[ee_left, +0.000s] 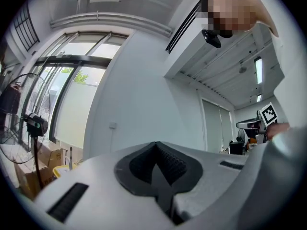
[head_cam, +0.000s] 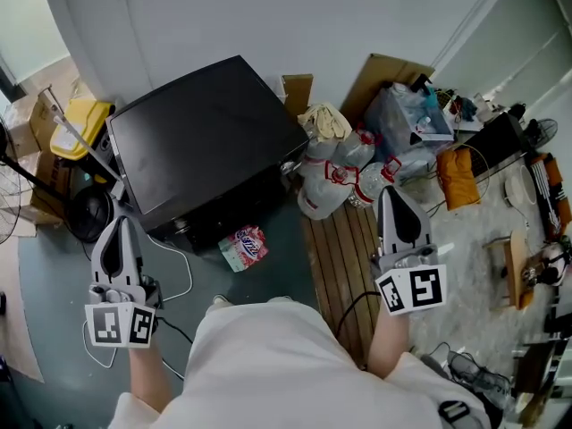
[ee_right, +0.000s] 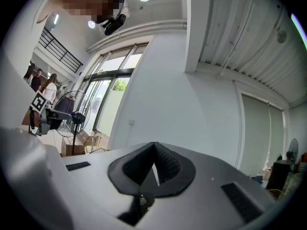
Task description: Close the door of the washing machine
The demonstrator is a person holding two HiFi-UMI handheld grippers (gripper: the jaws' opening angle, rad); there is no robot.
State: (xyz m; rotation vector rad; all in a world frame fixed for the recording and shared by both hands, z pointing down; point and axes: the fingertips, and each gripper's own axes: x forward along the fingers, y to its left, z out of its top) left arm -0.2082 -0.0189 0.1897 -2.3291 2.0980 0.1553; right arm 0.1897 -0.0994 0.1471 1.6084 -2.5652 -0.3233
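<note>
In the head view the black washing machine (head_cam: 210,137) stands against the white wall, seen from above; its front faces me and its door is hidden from this angle. My left gripper (head_cam: 120,222) hovers in front of the machine's lower left corner, jaws together with nothing between them. My right gripper (head_cam: 391,191) is well to the right of the machine, over the wooden slats, also shut and empty. Both gripper views look level across the room at a white wall and windows: the left gripper (ee_left: 156,145) and the right gripper (ee_right: 154,145) show their dark pads meeting.
A pink-and-white packet (head_cam: 243,247) lies on the floor before the machine, beside a white cable (head_cam: 183,271). A wooden slat mat (head_cam: 344,257) runs right of it. Plastic bottles and bags (head_cam: 344,172) crowd the machine's right side. A yellow bin (head_cam: 79,128) and a fan (ee_left: 29,123) stand left.
</note>
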